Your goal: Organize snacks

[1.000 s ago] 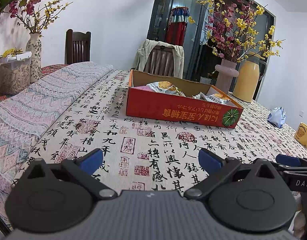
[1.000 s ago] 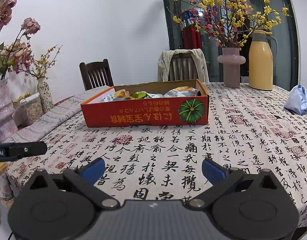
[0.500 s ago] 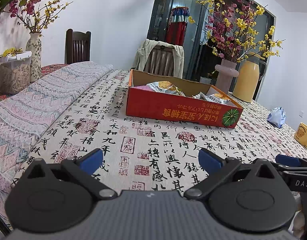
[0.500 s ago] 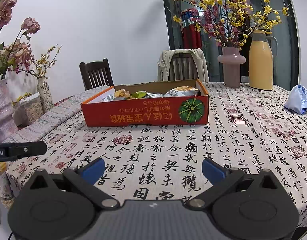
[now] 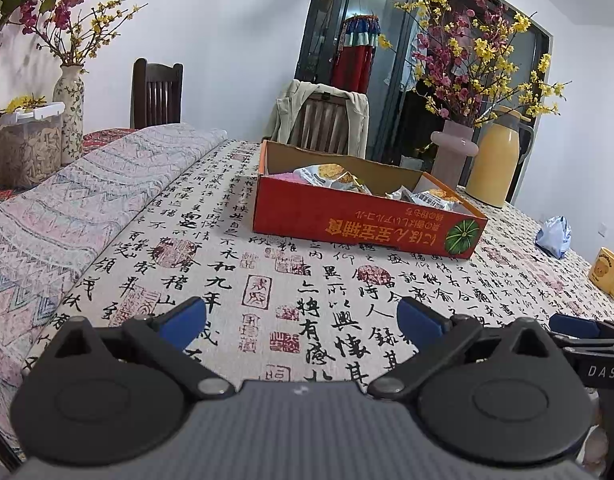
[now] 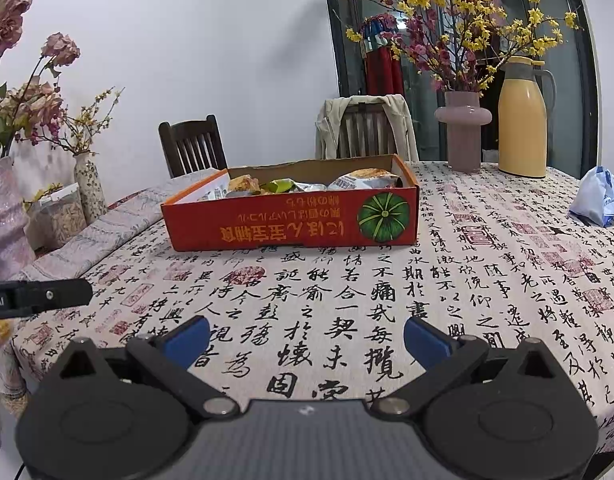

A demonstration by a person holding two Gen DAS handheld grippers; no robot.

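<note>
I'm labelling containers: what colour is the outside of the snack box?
Red-orange, with yellow lettering and a green pumpkin picture; the snack box shows best in the right wrist view.

Red box with green pumpkin print; cream tablecloth in black calligraphy, seemingly red seals.

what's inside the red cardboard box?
Crinkled snack packets fill the red cardboard box, poking above its rim. Anything lower down is hidden behind the front wall.

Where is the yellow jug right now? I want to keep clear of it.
The yellow jug stands at the table's far right in the right wrist view, just right of the pink vase and behind the red snack box.
</note>
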